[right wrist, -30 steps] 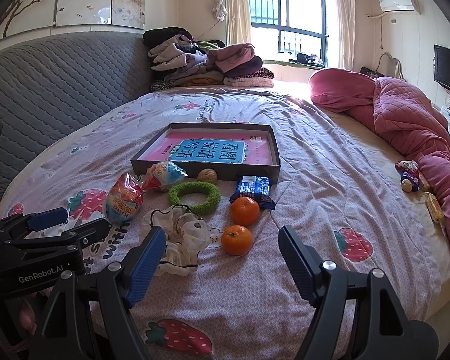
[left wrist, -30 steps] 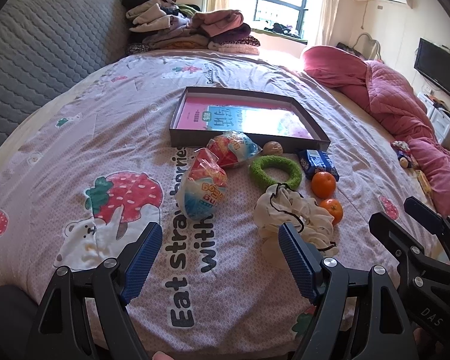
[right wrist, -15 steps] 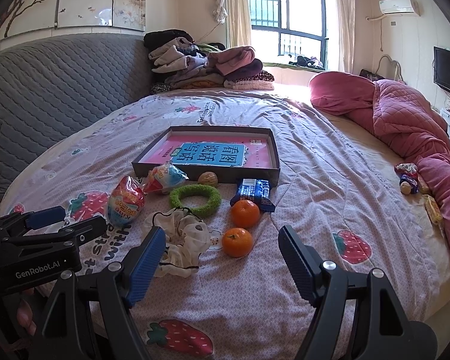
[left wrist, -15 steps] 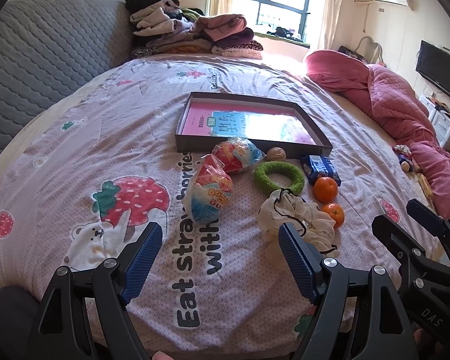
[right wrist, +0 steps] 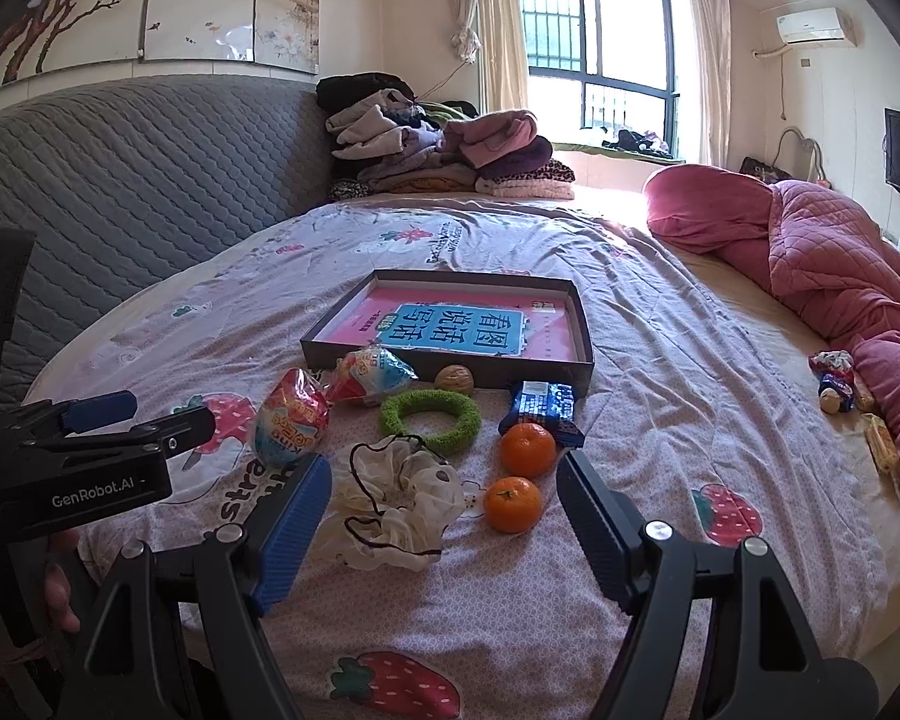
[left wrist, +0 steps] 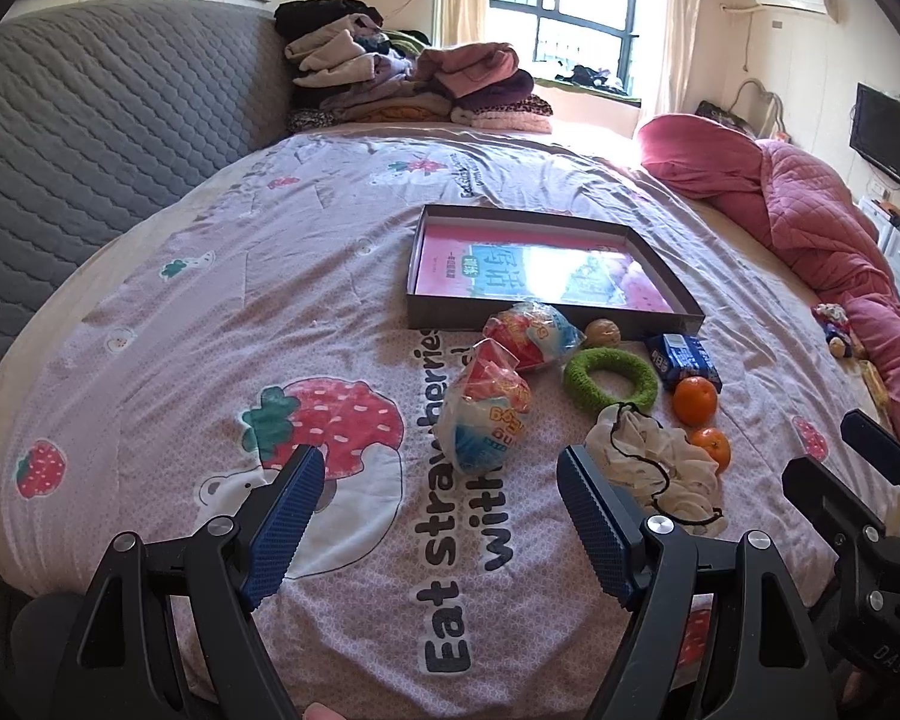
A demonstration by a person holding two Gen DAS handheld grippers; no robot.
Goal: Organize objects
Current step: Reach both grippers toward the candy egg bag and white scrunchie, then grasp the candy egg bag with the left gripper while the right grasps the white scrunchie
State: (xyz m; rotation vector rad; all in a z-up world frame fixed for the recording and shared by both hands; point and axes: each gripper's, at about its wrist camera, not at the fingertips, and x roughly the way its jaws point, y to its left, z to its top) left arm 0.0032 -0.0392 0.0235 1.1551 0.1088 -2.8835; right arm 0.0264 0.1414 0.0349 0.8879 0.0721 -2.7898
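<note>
Nothing has gone into the shallow box yet: it sits mid-frame on the bed with only a pink book inside, while the snack packets, green ring, walnut, blue packet, two oranges and crumpled white cloth lie loose in a row just below its near wall. Both the left tongs and the right tongs hang released and empty over the lower frame, so I judge this the approach before a first pick. The right tongs frame the cloth and nearer orange, so lowering and closing on one seems the next call.
</note>
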